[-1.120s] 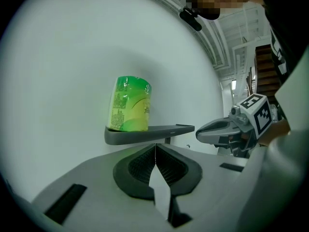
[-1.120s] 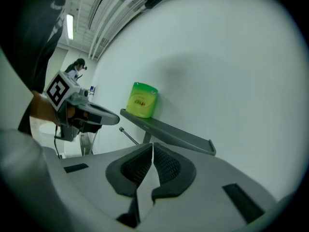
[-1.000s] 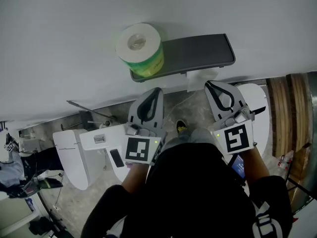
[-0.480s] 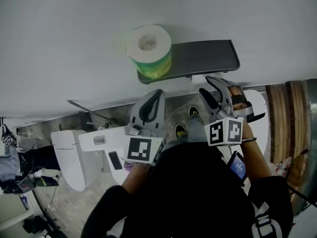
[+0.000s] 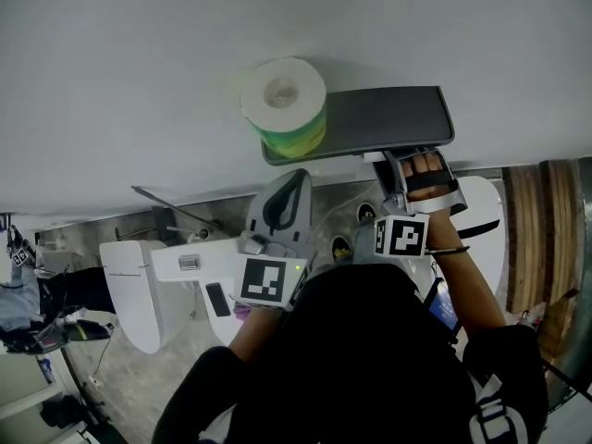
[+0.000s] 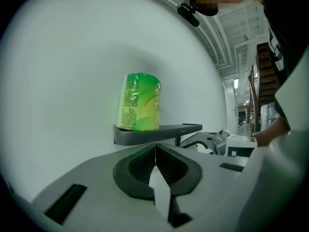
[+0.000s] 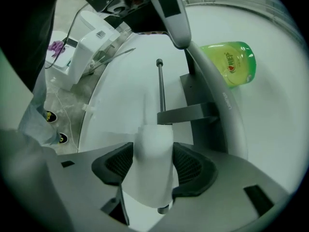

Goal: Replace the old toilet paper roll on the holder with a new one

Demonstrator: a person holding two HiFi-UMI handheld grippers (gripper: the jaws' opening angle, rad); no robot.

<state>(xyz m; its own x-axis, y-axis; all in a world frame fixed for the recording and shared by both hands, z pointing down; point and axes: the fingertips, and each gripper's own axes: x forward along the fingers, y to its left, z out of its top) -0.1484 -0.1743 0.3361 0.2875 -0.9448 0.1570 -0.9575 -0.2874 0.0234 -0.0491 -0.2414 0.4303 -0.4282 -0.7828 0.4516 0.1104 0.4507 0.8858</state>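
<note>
Paper on the old roll (image 7: pixel 153 158) looks soft and light and would likely crush, so grip its sides gently and slide it along the bar (image 7: pixel 160 83). It sits between the right gripper's (image 5: pixel 416 166) fingers, which have just been opening and stand wide around it. The left gripper's (image 6: pixel 155 151) fingers are closed and empty. The new roll (image 5: pixel 285 104) stands on the shelf (image 5: pixel 393 118), which hides the old roll from the head view.

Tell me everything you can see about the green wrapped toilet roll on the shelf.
The new roll is a full white toilet roll with a pale core hole showing on top. Its sides are wrapped in glossy green and yellow printed plastic. It stands upright on end at the left end of the dark grey shelf, close to the white wall. Only the shelf under it visibly touches it.
</note>
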